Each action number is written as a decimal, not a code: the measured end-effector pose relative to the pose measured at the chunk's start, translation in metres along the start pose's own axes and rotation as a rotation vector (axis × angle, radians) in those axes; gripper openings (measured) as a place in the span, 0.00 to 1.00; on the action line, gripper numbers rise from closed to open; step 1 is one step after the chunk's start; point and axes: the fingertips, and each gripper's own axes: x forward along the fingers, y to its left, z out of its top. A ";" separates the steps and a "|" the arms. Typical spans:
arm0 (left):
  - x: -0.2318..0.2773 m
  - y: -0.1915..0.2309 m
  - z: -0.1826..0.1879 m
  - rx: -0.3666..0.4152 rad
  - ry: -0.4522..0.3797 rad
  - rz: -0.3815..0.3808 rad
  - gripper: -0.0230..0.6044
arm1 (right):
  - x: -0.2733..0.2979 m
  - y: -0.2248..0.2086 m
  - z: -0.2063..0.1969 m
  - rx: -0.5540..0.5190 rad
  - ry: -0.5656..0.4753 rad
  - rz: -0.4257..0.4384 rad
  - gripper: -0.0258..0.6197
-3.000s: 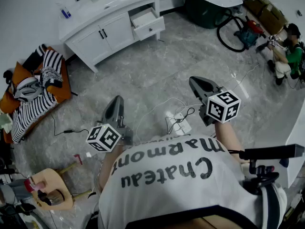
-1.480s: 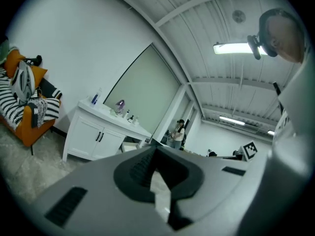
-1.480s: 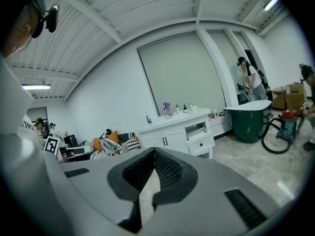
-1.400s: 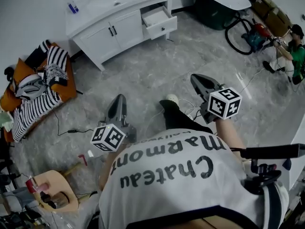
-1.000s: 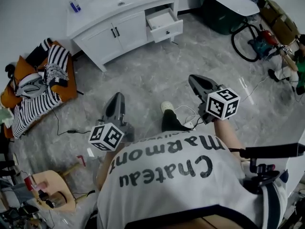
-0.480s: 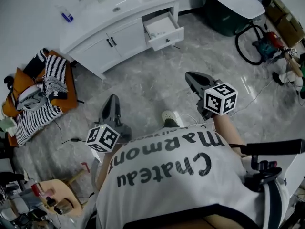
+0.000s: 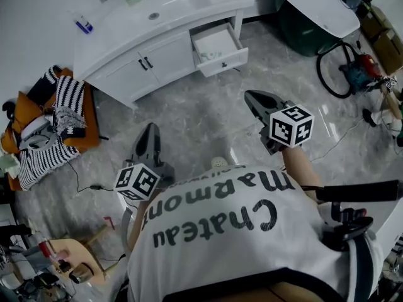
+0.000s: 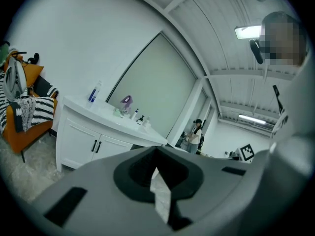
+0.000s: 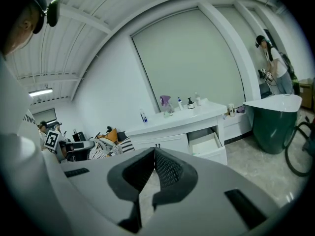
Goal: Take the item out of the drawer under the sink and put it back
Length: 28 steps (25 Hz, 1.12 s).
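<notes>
A white vanity [image 7: 145, 27] with a sink stands ahead on the marble floor. Its right-hand drawer [image 7: 218, 48] is pulled open, and a small pale item lies inside, too small to tell. Both grippers hang in the air well short of the vanity, pointing toward it. My left gripper [image 7: 150, 129] is shut and empty, and so is my right gripper [image 7: 250, 95]. The right gripper view shows the open drawer [image 9: 209, 146] beyond the closed jaws [image 9: 154, 150]. In the left gripper view the vanity [image 8: 93, 132] shows, with the drawer hidden behind the closed gripper [image 8: 156, 149].
A dark green tub [image 7: 315, 8] stands right of the vanity. A vacuum with hose [image 7: 352, 74] lies at the right. An orange chair with striped clothes [image 7: 53, 115] is at the left. Bottles [image 7: 82, 24] stand on the counter. A person [image 9: 273, 63] stands by the tub.
The vanity and its open drawer have come nearer and more central in the head view as the person walks toward them. Both grippers stay shut and empty.
</notes>
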 end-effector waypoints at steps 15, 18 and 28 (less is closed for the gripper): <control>0.040 0.015 0.005 -0.011 -0.016 0.047 0.05 | 0.055 -0.032 0.025 -0.009 0.015 0.060 0.06; 0.039 0.016 0.006 -0.001 -0.012 0.050 0.05 | 0.059 -0.028 0.025 -0.003 0.009 0.069 0.06; 0.052 0.027 -0.002 0.013 0.027 0.063 0.05 | 0.080 -0.037 0.016 0.051 0.017 0.074 0.06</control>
